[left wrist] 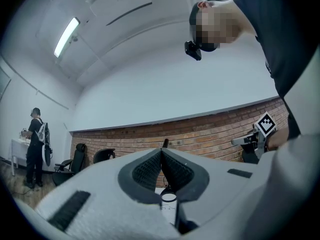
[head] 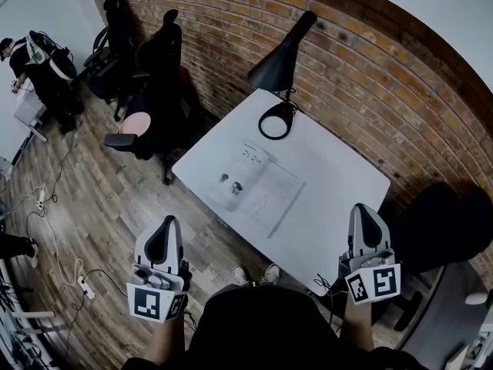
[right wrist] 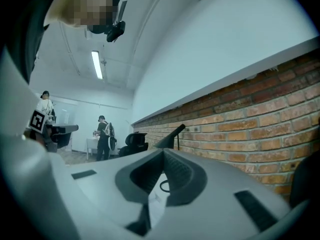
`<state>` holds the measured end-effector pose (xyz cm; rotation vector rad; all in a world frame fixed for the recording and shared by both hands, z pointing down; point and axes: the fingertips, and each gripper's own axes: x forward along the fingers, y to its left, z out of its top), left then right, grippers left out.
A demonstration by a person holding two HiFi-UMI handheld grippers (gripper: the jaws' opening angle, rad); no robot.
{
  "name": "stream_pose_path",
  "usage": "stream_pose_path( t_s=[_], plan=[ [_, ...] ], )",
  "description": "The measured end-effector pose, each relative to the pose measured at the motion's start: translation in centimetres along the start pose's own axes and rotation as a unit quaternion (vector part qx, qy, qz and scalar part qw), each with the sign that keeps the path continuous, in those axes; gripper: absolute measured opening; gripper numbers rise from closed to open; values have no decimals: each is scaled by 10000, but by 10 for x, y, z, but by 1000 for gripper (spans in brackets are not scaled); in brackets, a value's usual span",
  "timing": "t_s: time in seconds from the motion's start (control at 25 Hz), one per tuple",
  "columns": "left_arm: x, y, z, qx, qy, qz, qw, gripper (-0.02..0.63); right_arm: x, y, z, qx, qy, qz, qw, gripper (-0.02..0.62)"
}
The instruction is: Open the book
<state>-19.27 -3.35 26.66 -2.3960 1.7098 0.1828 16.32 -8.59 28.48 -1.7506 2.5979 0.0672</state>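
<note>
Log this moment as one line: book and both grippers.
book: open flat on table | left gripper: shut, empty, not touching book | right gripper: shut, empty, not touching book

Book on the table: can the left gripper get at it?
Probably yes. Nothing lies between the left gripper and the book; the lamp stands beyond it. The gripper hangs short of the table, so it must reach forward.
</note>
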Motion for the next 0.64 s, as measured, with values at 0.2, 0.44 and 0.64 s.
stream_pose_path(
  t_s=[0.2, 0.44, 0.64],
  plan=[
    [-2, -2, 10, -160, -150, -24, 9998, 21, -1, 6, 5, 3, -73, 61, 10000, 11],
    [-11, 3, 10, -66, -123, 86, 9999, 21, 0, 12, 10, -17, -141, 137, 9998, 11],
    [-10, 2, 24, -101, -379, 53, 9992, 21, -3, 17, 12, -41, -164, 181, 9997, 11]
  ],
)
